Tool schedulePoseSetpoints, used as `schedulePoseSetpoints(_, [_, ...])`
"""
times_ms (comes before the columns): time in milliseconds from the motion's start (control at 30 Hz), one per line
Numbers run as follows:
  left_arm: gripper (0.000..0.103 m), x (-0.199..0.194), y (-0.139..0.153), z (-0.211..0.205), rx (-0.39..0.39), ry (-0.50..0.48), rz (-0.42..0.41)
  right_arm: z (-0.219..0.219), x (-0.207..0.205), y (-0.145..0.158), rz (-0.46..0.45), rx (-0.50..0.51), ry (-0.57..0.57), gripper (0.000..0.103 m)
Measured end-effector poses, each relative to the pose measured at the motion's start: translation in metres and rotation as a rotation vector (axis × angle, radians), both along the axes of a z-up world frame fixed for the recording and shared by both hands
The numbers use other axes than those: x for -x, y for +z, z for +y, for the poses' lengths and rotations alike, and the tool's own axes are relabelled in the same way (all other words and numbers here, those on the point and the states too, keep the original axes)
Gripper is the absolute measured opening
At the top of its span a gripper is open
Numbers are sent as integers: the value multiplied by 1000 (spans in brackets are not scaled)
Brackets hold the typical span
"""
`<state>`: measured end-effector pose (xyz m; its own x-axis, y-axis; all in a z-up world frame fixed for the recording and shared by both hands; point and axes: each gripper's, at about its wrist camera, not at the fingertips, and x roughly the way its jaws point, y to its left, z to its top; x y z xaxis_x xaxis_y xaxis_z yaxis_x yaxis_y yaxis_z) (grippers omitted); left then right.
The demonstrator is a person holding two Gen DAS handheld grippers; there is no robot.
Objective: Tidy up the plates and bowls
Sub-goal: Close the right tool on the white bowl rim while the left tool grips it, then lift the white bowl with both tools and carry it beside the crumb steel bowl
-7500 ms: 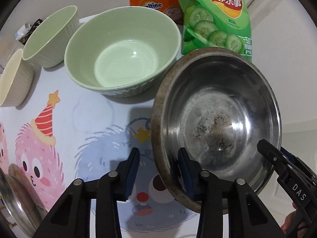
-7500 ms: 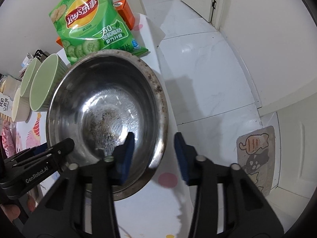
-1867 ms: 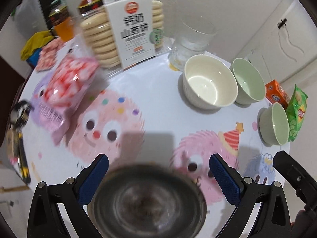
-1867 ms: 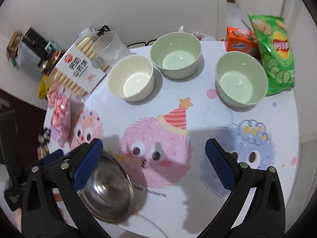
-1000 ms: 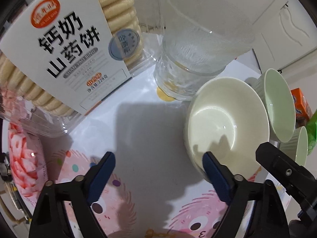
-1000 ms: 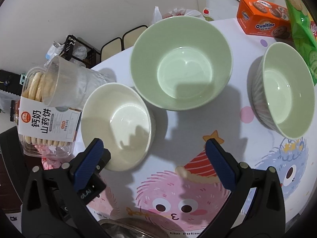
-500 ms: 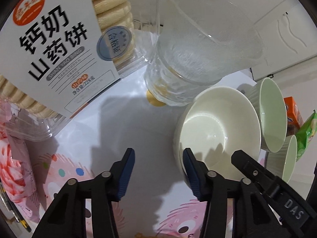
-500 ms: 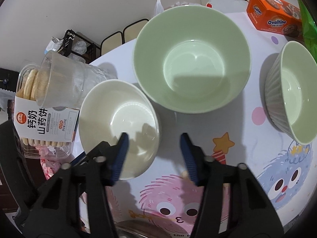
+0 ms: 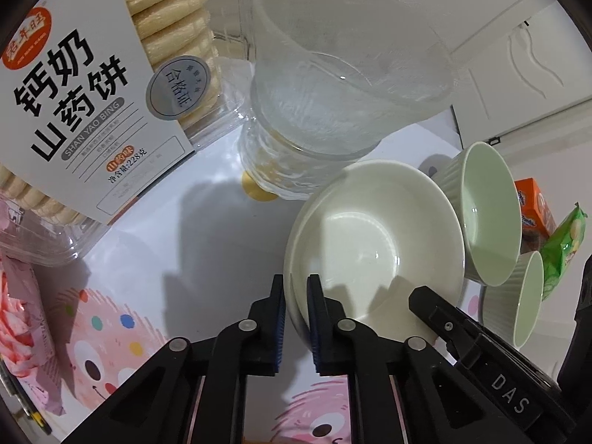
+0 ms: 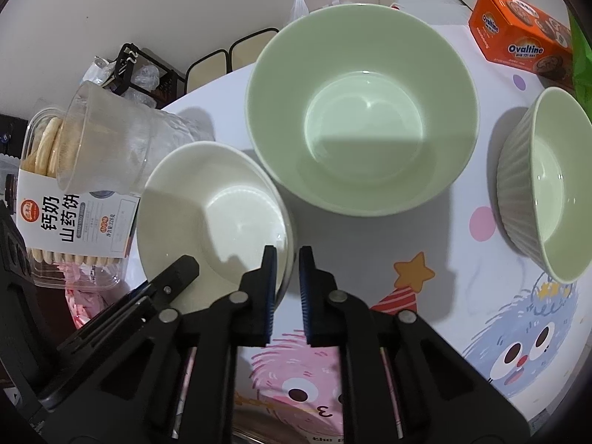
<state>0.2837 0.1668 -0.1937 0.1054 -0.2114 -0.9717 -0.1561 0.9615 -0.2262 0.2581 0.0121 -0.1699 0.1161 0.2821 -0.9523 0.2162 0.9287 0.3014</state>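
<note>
My left claw [image 9: 296, 292] has just been closing and now pinches the near rim of the cream bowl [image 9: 373, 244], one pad inside, one outside. My right claw [image 10: 284, 264] has closed too, clamped on the same bowl's rim at its other side. The bowl is smooth, glossy, empty and upright on the counter [image 9: 192, 229], touching a clear glass cup [image 9: 333, 85]. Just beside it sits a larger pale green bowl [image 10: 362, 118], and further right a ribbed green bowl [image 10: 544, 192].

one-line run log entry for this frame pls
phase: grasp | left claw: just closed on cream bowl rim | right claw: just closed on opposite rim | bowl: on table | green bowls: untouched
</note>
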Motion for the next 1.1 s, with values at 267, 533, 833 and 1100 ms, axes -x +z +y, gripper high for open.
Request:
schedulePoseSetpoints(267, [10, 8, 6, -2, 4, 1, -17, 2, -1, 1, -3, 13, 22, 11])
schedulePoseSetpoints(533, [10, 29, 18, 8, 15, 5, -30, 4, 10, 3, -7, 6, 46, 11])
schedulePoseSetpoints(833, [10, 73, 38, -8, -1, -3, -67, -6, 40, 29, -58, 9, 86, 11])
schedulePoseSetpoints(1100, [10, 133, 55, -49, -13, -29, -88, -45, 86, 45, -75, 14, 92, 11])
